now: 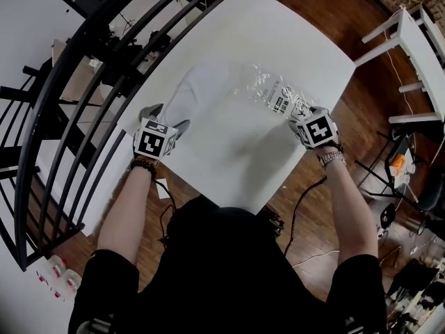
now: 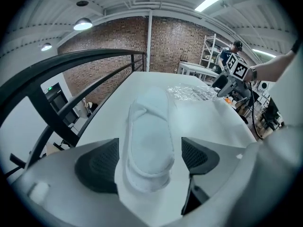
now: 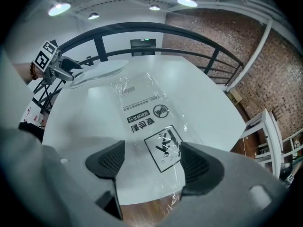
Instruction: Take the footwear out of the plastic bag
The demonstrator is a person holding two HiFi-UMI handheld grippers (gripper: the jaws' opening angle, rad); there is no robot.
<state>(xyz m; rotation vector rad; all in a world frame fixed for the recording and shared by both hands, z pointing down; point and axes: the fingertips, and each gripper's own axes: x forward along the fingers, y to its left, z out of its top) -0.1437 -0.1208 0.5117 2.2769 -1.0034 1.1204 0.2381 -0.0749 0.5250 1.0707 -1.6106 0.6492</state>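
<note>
The slipper (image 2: 149, 122) heel lies between the left gripper's (image 2: 149, 157) spread jaws, near the table's (image 2: 213, 122) left edge. The right gripper (image 3: 151, 161) gapes astride the plastic bag (image 3: 142, 105).

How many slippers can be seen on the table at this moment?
1: a white slipper lying on the table between the left gripper's open jaws, beside the plastic bag. A second may be stacked under it; I cannot tell.
</note>
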